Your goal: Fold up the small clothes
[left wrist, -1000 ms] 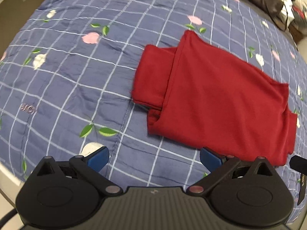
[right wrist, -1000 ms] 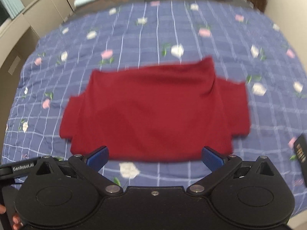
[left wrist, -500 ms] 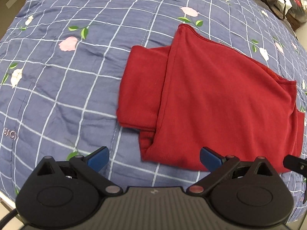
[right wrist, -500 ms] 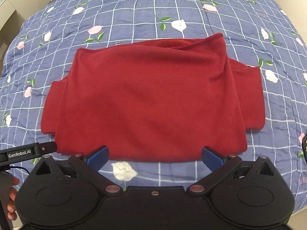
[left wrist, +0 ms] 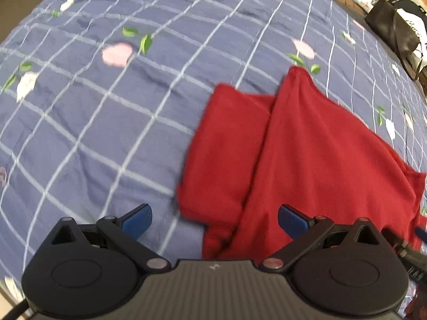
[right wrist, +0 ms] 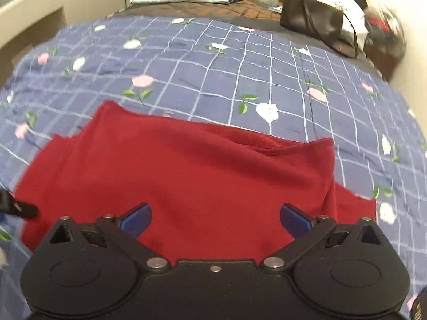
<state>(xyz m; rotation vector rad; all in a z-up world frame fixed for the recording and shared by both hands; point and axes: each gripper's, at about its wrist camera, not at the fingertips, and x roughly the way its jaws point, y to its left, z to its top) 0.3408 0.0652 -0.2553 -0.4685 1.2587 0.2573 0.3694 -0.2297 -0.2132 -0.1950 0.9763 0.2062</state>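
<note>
While both pairs of fingers stand wide apart and empty, I hover over a red T-shirt (right wrist: 192, 176) lying flat on the blue floral bedspread (left wrist: 106, 122), already folded once with a sleeve sticking out at each end. Its long axis runs left to right across my right gripper (right wrist: 215, 220), whose blue pads sit over the near edge. My left gripper (left wrist: 214, 221) faces the left sleeve (left wrist: 226, 146), the sleeve's corner just ahead between its fingers, so I judge the left the nearer hand for folding that sleeve inward. Compared with half a second ago, both cameras have tilted up and drawn closer: the shirt sits lower in frame, and a black handbag (right wrist: 312, 18) now shows at the bed's far end.
</note>
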